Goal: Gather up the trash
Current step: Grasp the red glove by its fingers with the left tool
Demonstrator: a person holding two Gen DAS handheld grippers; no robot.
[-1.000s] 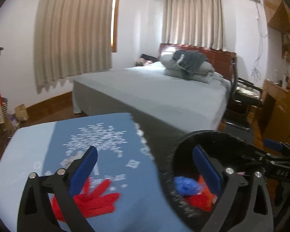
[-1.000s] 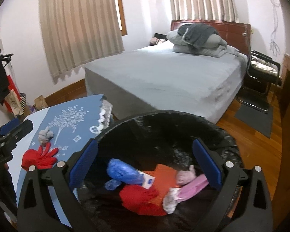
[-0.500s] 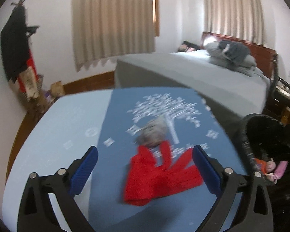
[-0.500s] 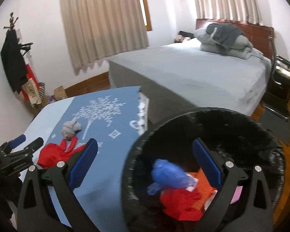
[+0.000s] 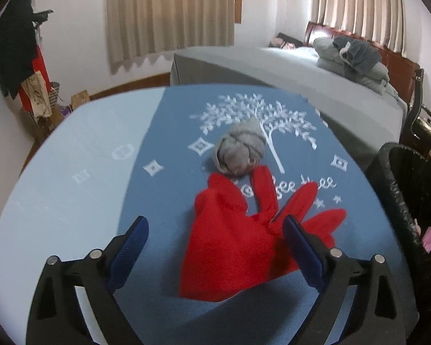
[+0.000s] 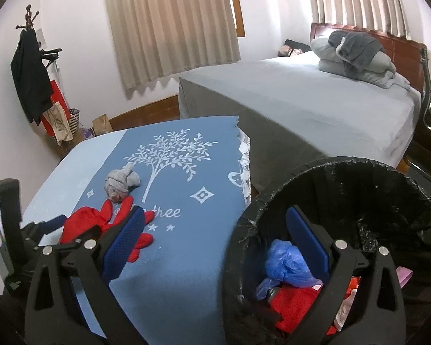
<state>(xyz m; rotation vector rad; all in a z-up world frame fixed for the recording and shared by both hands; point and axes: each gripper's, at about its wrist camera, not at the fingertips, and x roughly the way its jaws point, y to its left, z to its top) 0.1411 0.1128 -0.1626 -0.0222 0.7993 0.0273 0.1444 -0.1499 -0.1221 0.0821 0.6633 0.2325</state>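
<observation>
My left gripper (image 5: 214, 234) hangs over the red glove (image 5: 244, 241) on the worktop (image 5: 71, 201), fingers wide and closing, not yet pressing. Centre on the palm, pinch both layers, avoid the grey wad (image 5: 240, 155). A second ago the glove lay lower in view. My right gripper (image 6: 215, 235), fingers wide and empty, overlooks the bin (image 6: 359, 178).

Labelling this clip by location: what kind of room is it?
A bedroom, most likely: a made bed with a wooden headboard, curtained windows, and a coat rack by the wall.
</observation>
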